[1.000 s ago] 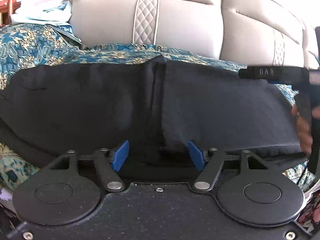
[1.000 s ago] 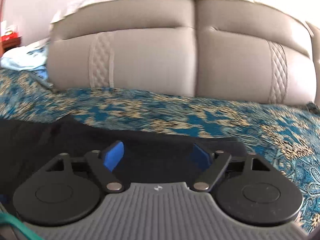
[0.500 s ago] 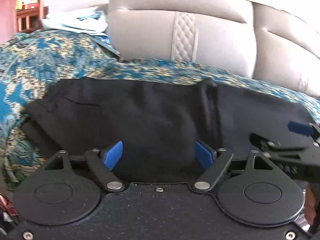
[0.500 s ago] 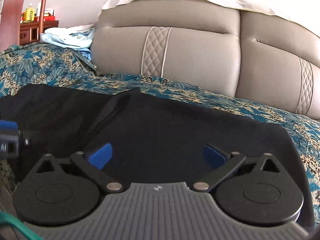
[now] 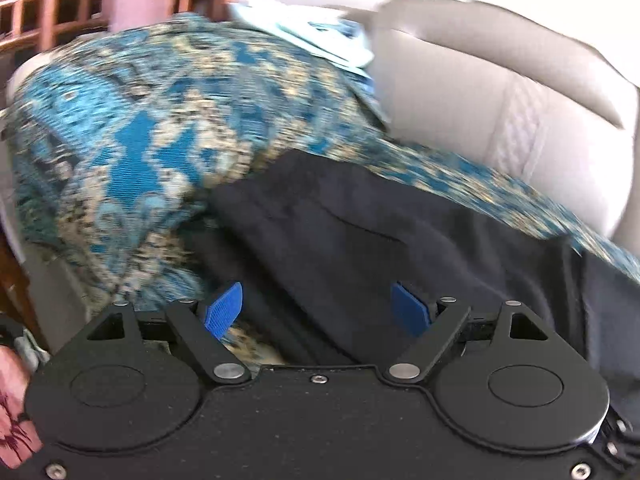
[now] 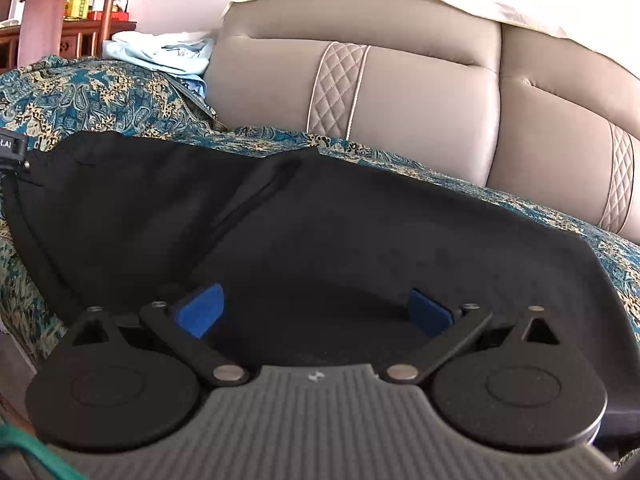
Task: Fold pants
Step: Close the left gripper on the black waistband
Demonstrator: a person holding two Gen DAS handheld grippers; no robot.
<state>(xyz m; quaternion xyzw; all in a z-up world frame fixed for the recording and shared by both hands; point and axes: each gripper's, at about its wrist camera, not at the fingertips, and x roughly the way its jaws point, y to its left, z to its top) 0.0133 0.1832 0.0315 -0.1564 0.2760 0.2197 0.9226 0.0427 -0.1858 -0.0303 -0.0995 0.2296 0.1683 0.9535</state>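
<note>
A sofa (image 6: 400, 92) with tan padded back cushions fills the far side of both views, and a blue and cream patterned cover (image 5: 140, 128) is spread over its seat. On that cover lie the black pants (image 6: 320, 232), laid flat across the seat in front of the back cushions, with a seam or zip line running diagonally near the middle in the right wrist view; in the left wrist view the pants (image 5: 360, 240) reach from the centre toward the right edge, and that picture is blurred. A pale blue cloth (image 6: 168, 52) sits bunched at the left end of the sofa, with wooden furniture (image 6: 72, 36) beyond it. The right claw (image 6: 316, 314) hangs low over the near edge of the pants with its blue pads spread wide and nothing pinched between them. The left claw (image 5: 318, 312) is over the pants' left edge, its jaws opening; dark cloth lies beneath and between the pads, but they do not press on it. A bit of the left claw shows at the left edge of the right wrist view.
</note>
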